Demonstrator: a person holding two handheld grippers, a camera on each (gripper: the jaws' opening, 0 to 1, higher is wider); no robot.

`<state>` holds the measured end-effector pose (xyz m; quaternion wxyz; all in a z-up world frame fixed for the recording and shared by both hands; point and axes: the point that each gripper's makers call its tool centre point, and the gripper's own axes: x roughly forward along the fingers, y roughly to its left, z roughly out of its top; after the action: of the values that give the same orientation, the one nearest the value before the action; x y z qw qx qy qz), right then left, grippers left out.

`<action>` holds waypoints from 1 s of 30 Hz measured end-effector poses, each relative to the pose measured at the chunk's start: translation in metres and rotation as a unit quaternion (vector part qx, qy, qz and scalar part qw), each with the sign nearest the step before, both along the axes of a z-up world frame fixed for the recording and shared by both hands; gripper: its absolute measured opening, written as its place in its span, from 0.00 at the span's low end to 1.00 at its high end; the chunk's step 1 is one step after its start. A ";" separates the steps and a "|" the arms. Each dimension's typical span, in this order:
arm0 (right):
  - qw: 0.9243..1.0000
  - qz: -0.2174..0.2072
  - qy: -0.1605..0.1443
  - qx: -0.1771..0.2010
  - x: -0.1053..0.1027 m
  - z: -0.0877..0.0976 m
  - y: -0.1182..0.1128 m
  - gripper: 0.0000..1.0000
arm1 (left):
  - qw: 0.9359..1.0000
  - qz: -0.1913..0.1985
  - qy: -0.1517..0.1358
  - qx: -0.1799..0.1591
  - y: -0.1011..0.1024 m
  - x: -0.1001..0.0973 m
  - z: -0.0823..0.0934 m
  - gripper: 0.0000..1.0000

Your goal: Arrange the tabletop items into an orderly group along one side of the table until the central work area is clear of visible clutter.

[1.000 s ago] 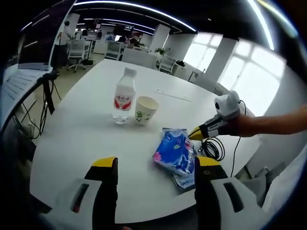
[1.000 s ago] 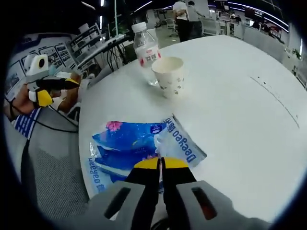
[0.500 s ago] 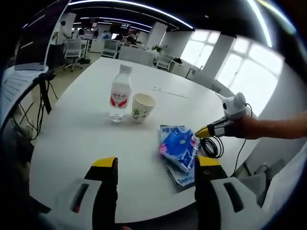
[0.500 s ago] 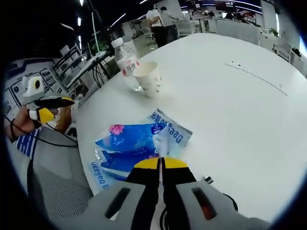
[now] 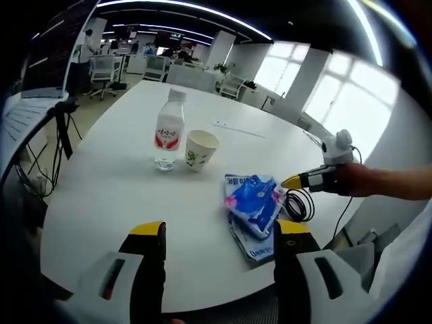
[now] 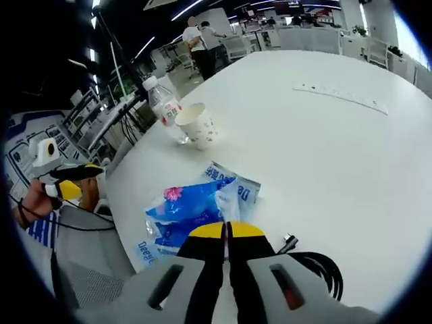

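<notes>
Lying near the white table's (image 5: 101, 196) edge, the blue plastic tissue packs (image 5: 256, 202) could slide off if the closed right gripper (image 6: 226, 233) nudges them; the left gripper (image 5: 216, 233) stands open.

Office background: chairs (image 5: 108, 69) and desks beyond the table, bright windows (image 5: 351, 115) on one side. Two people (image 6: 202, 44) stand far off (details blurred). Ceiling light strips (image 5: 182, 8) overhead.

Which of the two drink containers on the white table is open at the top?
The paper cup, white with a small printed pattern. Its wide rim is uncovered, while the clear water bottle standing right beside it, with a red label, has a cap on.
</notes>
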<state>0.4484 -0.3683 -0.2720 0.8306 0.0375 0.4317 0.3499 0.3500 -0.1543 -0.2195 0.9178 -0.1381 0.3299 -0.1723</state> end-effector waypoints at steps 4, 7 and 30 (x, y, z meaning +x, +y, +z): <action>1.000 -0.007 0.000 0.002 -0.004 0.006 0.001 0.00 | 1.000 0.001 0.001 -0.002 -0.001 -0.001 -0.001 0.65; 1.000 0.003 -0.005 -0.004 -0.010 0.007 0.002 0.00 | 1.000 0.001 0.002 -0.003 -0.002 -0.001 -0.002 0.65; 0.959 0.226 -0.079 -0.153 -0.005 -0.016 0.010 0.26 | 1.000 0.005 0.002 0.002 0.005 -0.006 0.000 0.67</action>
<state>0.4431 -0.3579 -0.2880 0.7566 -0.2166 0.4107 0.4604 0.3439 -0.1497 -0.2196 0.9185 -0.1378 0.3310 -0.1667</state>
